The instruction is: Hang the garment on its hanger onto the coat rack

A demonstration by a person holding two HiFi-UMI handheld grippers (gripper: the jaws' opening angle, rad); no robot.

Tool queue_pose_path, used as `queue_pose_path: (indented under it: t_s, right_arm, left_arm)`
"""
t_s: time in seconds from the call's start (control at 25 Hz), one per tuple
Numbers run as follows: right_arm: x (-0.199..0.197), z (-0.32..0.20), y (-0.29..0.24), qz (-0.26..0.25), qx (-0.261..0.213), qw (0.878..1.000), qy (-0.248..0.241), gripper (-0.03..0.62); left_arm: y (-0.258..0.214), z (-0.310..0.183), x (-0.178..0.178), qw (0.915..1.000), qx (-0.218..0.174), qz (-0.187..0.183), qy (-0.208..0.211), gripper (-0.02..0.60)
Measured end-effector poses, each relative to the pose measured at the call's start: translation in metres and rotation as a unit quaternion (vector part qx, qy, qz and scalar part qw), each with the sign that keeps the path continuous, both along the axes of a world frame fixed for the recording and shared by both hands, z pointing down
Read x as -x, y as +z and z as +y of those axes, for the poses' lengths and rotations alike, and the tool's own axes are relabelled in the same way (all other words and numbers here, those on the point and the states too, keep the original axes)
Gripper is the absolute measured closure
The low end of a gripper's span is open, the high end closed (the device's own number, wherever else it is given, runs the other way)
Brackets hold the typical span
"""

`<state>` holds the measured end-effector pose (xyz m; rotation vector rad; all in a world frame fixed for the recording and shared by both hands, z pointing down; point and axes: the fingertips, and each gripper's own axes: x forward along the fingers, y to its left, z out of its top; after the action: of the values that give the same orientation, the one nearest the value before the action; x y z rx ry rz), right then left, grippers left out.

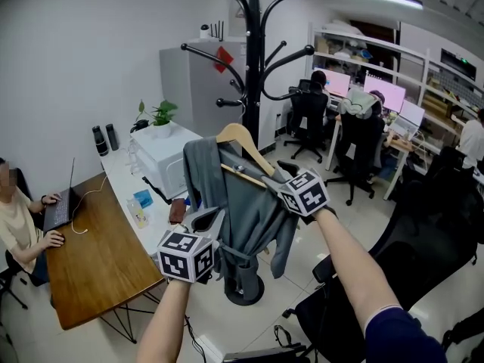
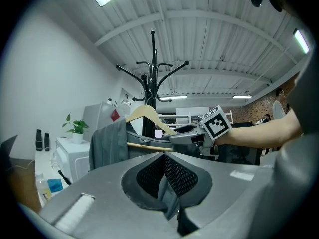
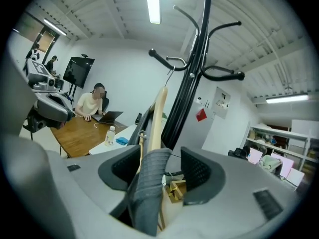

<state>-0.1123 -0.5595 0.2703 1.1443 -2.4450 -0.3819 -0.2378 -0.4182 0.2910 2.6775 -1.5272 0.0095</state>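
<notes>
A grey garment (image 1: 246, 203) hangs on a wooden hanger (image 1: 240, 138) beside the black coat rack (image 1: 252, 21). In the right gripper view the hanger's metal hook (image 3: 172, 63) appears to lie over a low rack arm (image 3: 162, 59). My right gripper (image 3: 157, 171) stands open around the hanger's cloth-covered shoulder (image 3: 149, 188), with a clear gap to its right pad. It reaches in from the right (image 1: 268, 174). My left gripper (image 2: 163, 176) is shut on a fold of the garment (image 2: 169, 200), low at the garment's left side (image 1: 215, 224).
A wooden desk (image 1: 98, 255) at the left has a person (image 1: 19, 218) at a laptop. A white cabinet (image 1: 162, 157) with a plant stands behind the garment. Office chairs (image 1: 363, 146) and monitor desks fill the right; a black chair (image 1: 363, 308) is close below my right arm.
</notes>
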Motion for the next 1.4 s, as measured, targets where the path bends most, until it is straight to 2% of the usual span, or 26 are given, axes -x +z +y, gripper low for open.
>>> queue_pose_path:
  t_s: [0.28, 0.52, 0.56, 0.64, 0.72, 0.76, 0.8, 1.04, 1.4]
  right_arm:
    - [-0.025, 0.076, -0.035, -0.095, -0.052, 0.994, -0.008, 0.333]
    - [-0.036, 0.135, -0.026, -0.180, -0.036, 0.983, -0.014, 0.376]
    - [-0.037, 0.142, -0.019, -0.184, -0.028, 0.982, -0.013, 0.377]
    - [-0.033, 0.153, -0.002, -0.188, -0.011, 0.982, -0.016, 0.432]
    - [-0.027, 0.163, 0.018, -0.189, 0.009, 0.982, -0.021, 0.516]
    - [-0.023, 0.167, 0.028, -0.187, 0.019, 0.982, -0.022, 0.538]
    - [-0.021, 0.170, 0.038, -0.185, 0.028, 0.982, -0.022, 0.592]
    - [-0.016, 0.181, 0.064, -0.187, 0.058, 0.981, -0.017, 0.592]
    - [-0.014, 0.189, 0.060, -0.193, 0.047, 0.980, -0.024, 0.592]
  left_arm:
    - [0.026, 0.008, -0.008, 0.9996, 0.024, 0.003, 0.015, 0.580]
    - [0.029, 0.022, -0.021, 0.9991, 0.026, 0.008, 0.032, 0.580]
    - [0.031, 0.024, -0.023, 0.9990, 0.028, 0.008, 0.035, 0.580]
    - [0.037, 0.028, -0.025, 0.9986, 0.034, 0.006, 0.040, 0.580]
    - [0.043, 0.031, -0.027, 0.9982, 0.040, 0.007, 0.043, 0.580]
    - [0.045, 0.032, -0.027, 0.9980, 0.043, 0.008, 0.045, 0.580]
    - [0.047, 0.033, -0.028, 0.9978, 0.046, 0.008, 0.046, 0.580]
    - [0.055, 0.039, -0.036, 0.9969, 0.054, 0.013, 0.055, 0.580]
    - [0.063, 0.044, -0.045, 0.9958, 0.065, 0.021, 0.061, 0.580]
